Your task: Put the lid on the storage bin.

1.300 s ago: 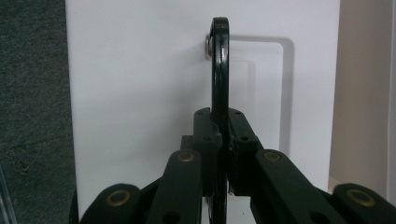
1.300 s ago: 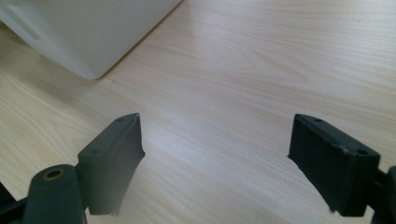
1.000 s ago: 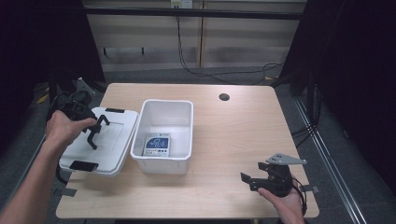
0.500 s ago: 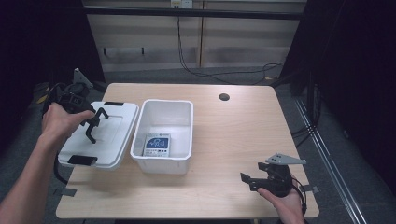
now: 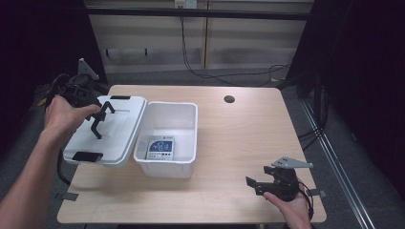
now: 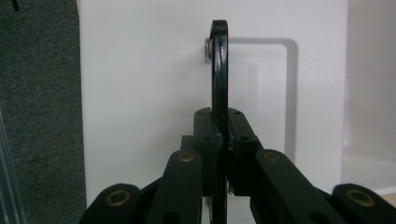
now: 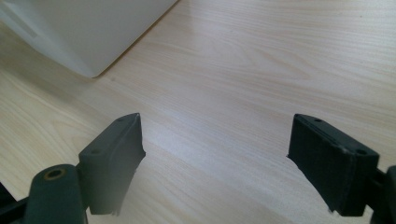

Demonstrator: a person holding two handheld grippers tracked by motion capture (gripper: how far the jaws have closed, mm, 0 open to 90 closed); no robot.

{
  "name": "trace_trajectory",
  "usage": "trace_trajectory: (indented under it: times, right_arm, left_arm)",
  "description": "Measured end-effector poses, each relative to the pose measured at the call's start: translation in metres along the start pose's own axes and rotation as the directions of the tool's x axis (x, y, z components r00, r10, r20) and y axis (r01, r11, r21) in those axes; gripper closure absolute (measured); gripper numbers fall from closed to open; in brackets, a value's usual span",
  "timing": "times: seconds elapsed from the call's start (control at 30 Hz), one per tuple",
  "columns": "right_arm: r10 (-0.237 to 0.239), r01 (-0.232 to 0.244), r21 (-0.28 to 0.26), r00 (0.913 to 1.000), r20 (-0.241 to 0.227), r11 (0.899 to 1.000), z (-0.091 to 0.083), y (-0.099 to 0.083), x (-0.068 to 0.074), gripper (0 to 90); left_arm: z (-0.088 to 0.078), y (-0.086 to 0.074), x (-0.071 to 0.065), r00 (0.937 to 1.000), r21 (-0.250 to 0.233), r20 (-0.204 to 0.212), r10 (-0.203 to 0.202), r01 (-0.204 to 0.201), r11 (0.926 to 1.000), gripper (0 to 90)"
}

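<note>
A white lid with black latches hangs tilted over the table's left side, lifted by its black handle. My left gripper is shut on that handle. In the left gripper view the thin handle stands upright, pinched between the pads of the left gripper, with the lid behind it. Right beside the lid stands an uncovered white bin with a blue-and-white packet on its floor. My right gripper rests open near the front right edge, nothing between its fingers.
The wooden table has a round cable hole at the back. A corner of the bin lies ahead of the right gripper. Cables trail on the floor behind the table.
My left hand has risen and drawn back to the left, carrying the lid up by its handle. The right hand has stayed where it was.
</note>
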State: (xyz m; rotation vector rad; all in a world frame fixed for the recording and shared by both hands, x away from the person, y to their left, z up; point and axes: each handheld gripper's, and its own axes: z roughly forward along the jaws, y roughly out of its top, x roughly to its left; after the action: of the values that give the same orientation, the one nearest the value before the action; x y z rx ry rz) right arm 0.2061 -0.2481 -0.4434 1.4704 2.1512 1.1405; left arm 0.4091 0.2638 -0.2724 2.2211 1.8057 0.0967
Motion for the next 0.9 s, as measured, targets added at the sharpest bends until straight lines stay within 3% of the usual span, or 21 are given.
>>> trace_trajectory:
  times: [0.23,0.33,0.7,0.9]
  right_arm:
    - [0.0,0.0,0.003,1.0,-0.002,1.0,0.0,0.0,0.0,17.3]
    - [-0.003,0.003,0.004,1.0,-0.003,1.0,0.0,0.0,0.0,17.4]
    - [-0.004,0.004,0.002,1.0,-0.005,1.0,0.0,0.0,0.0,17.2]
    - [-0.004,0.004,0.001,1.0,-0.008,1.0,0.0,0.0,0.0,17.1]
  left_arm:
    - [-0.008,0.004,-0.015,0.9993,-0.013,0.019,0.031,-0.03,0.9995,84.8]
    - [-0.008,0.005,-0.022,0.9978,-0.014,0.053,0.04,-0.039,0.9991,84.8]
    - [-0.007,0.01,-0.047,0.9936,-0.014,0.071,0.087,-0.087,0.9961,84.8]
    - [-0.005,0.011,-0.06,0.9926,-0.006,0.08,0.091,-0.091,0.9958,84.9]
